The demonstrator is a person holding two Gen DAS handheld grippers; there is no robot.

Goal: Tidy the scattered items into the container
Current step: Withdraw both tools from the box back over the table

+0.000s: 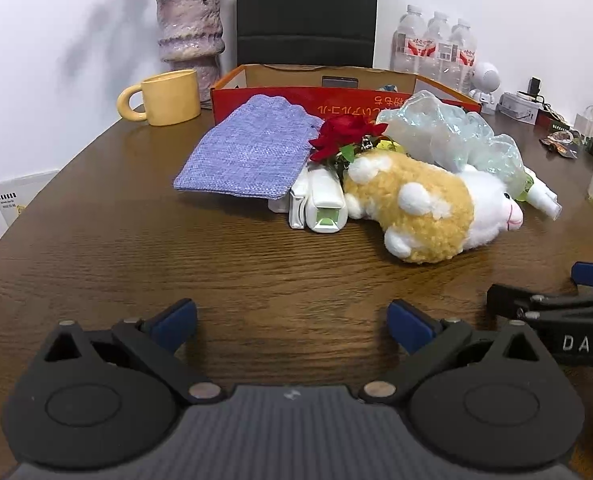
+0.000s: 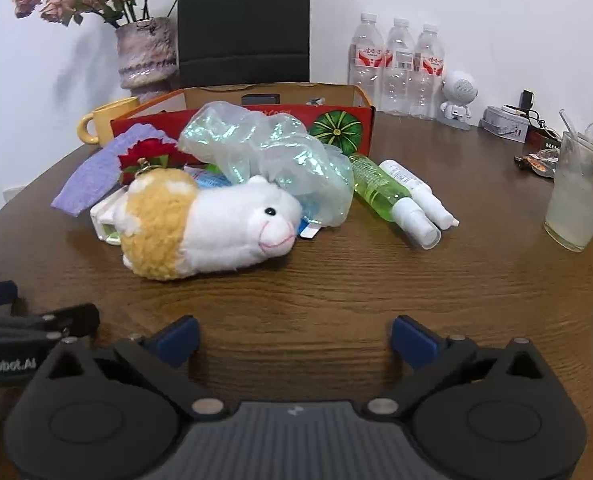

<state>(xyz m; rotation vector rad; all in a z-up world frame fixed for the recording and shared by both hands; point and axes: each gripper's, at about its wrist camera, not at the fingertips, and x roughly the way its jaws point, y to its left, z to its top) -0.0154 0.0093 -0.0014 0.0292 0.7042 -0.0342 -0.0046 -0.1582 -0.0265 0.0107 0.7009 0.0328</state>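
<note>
A pile lies in front of a red cardboard box (image 1: 256,98) (image 2: 360,120) on the brown table. It holds a yellow and white plush sheep (image 1: 428,204) (image 2: 200,224), a purple knitted pouch (image 1: 248,148) (image 2: 92,176), a red rose (image 1: 344,134) (image 2: 144,154), a white clip-like item (image 1: 320,200), a crumpled clear bag (image 1: 448,132) (image 2: 264,148), a green spray bottle (image 2: 380,188) and a white bottle (image 2: 416,192). My left gripper (image 1: 292,320) and right gripper (image 2: 294,338) both stand open and empty, short of the pile, side by side.
A yellow mug (image 1: 164,96) and a vase of dried flowers (image 1: 190,28) stand at the back left. Three water bottles (image 2: 396,64) and a small white robot figure (image 2: 458,96) stand at the back right. A glass with a straw (image 2: 576,200) is at the right.
</note>
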